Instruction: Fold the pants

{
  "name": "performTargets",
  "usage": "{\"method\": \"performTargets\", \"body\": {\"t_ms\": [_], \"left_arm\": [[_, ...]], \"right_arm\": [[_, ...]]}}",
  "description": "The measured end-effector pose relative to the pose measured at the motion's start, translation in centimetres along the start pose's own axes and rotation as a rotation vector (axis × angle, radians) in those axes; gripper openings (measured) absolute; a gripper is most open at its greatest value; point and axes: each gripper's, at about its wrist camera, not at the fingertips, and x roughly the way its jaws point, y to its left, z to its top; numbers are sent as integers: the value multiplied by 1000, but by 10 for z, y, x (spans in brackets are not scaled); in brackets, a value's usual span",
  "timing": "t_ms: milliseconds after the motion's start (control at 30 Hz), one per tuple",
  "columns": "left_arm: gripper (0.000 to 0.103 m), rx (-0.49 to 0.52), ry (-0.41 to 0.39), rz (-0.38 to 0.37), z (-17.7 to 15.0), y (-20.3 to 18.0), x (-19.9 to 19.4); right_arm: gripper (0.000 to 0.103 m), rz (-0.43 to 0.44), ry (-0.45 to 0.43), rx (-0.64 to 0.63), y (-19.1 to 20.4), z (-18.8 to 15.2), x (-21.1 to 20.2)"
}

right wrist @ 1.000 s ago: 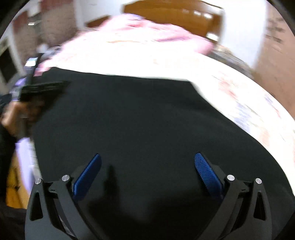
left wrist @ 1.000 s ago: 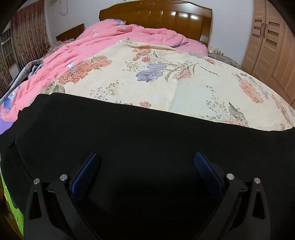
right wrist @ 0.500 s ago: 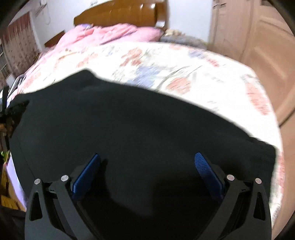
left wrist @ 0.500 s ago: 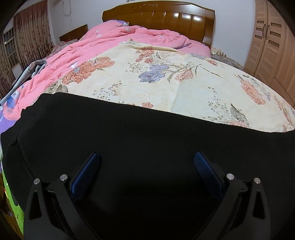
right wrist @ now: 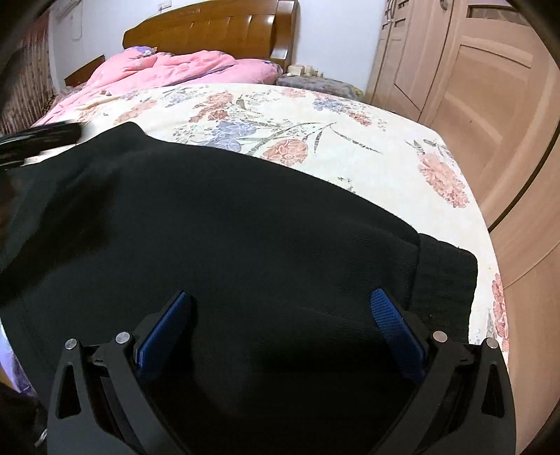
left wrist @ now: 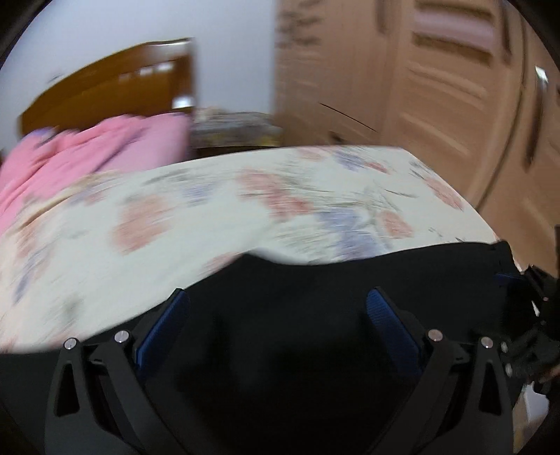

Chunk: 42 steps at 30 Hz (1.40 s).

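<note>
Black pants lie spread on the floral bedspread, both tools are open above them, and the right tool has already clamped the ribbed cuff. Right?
Not quite. In the right wrist view the right tool hangs open over the black pants; the ribbed cuff lies off to its side, ungripped. The pants do lie on the floral bedspread, and the left tool is open.

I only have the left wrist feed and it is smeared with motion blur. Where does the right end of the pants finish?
Observer: In the right wrist view the black pants end in a ribbed band short of the bed's right edge.
Operator: Is the right gripper closed on it?
Observer: No, the right gripper is open, the band just right of it.
Operator: And what lies beyond the pants?
Observer: Floral bedspread, then a pink quilt by the headboard.
</note>
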Motion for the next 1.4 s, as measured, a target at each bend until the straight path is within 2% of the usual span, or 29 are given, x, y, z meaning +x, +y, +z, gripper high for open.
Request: {"method": "performTargets", "body": {"t_ms": [100, 133, 233, 300, 433, 500, 700, 833, 900, 967, 1033, 1100, 1167, 1200, 1233, 1267, 1300, 1333, 1400], "left_arm": [[101, 21, 101, -18, 3, -13, 46], [102, 48, 111, 15, -1, -15, 57], [102, 63, 112, 28, -2, -18, 59], [102, 71, 114, 41, -1, -18, 59], [102, 71, 116, 47, -3, -19, 64], [102, 71, 115, 47, -3, -18, 64], [102, 72, 115, 50, -3, -19, 64], [102, 71, 115, 49, -3, -19, 64], [102, 72, 115, 49, -3, -19, 64], [102, 71, 114, 48, -3, -19, 64], [102, 72, 114, 49, -2, -19, 64], [102, 66, 114, 42, -3, -18, 64], [102, 53, 102, 56, -2, -17, 60], [102, 38, 81, 113, -3, -14, 52], [101, 23, 48, 160, -4, -10, 41], [101, -5, -24, 181, -9, 0, 16], [101, -20, -49, 173, -12, 7, 5], [101, -38, -57, 170, -17, 18, -7], [101, -71, 16, 205, -34, 51, -16]], "right_arm": [[99, -2, 51, 1, -3, 5, -2], [98, 9, 52, 15, -4, 10, -6], [98, 68, -7, 48, -8, 24, -18], [98, 69, -34, 53, -10, 35, -14], [99, 51, 29, 37, -16, 51, 17], [99, 41, 91, 36, -20, 51, 34], [98, 64, 94, 64, -27, 55, 28], [98, 38, 16, 97, -25, 66, 18], [98, 44, 47, 64, -22, 71, 31], [99, 26, 130, 46, -24, 67, 55], [99, 81, 123, 96, -34, 70, 57], [99, 79, 127, 95, -35, 71, 59], [99, 73, 121, 93, -33, 70, 57], [99, 71, 116, 94, -33, 70, 56], [99, 68, 112, 94, -32, 68, 54], [98, 65, 108, 93, -32, 68, 53], [98, 61, 106, 90, -32, 67, 53], [98, 59, 108, 88, -32, 67, 54], [99, 53, 115, 85, -32, 69, 56]]}}
